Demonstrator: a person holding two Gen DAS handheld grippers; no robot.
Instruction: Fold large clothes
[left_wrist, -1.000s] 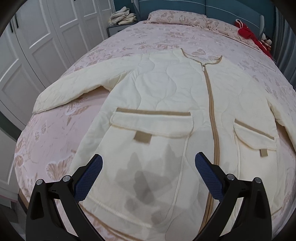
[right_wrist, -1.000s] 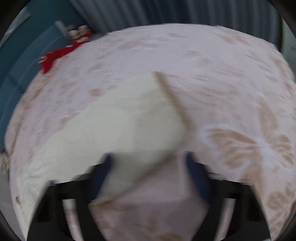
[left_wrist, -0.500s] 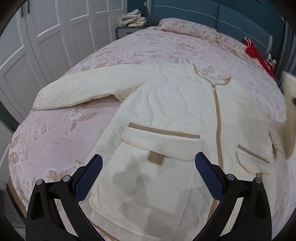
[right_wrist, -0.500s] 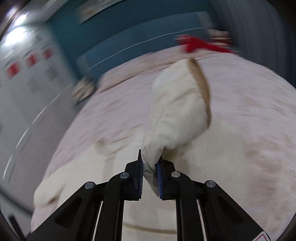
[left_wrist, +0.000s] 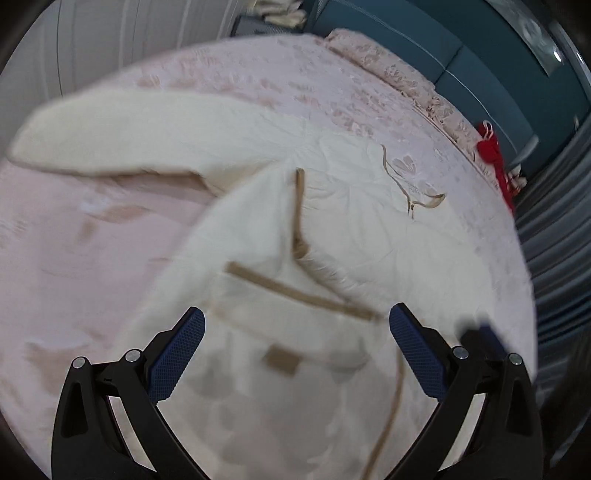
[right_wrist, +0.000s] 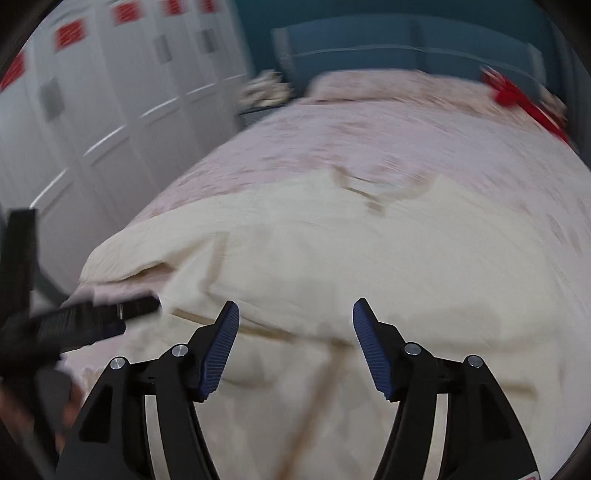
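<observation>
A cream quilted jacket (left_wrist: 343, 236) lies spread on the pink floral bed (left_wrist: 92, 258), one sleeve folded across its chest so the tan cuff band (left_wrist: 297, 206) rests near the zipper, the other sleeve (left_wrist: 122, 136) stretched out flat. The left hand-held gripper (left_wrist: 295, 354) hangs wide and empty over the pocket flap (left_wrist: 299, 291). The right hand-held gripper (right_wrist: 295, 343) is also spread wide, holding nothing, above the jacket's lower part
</observation>
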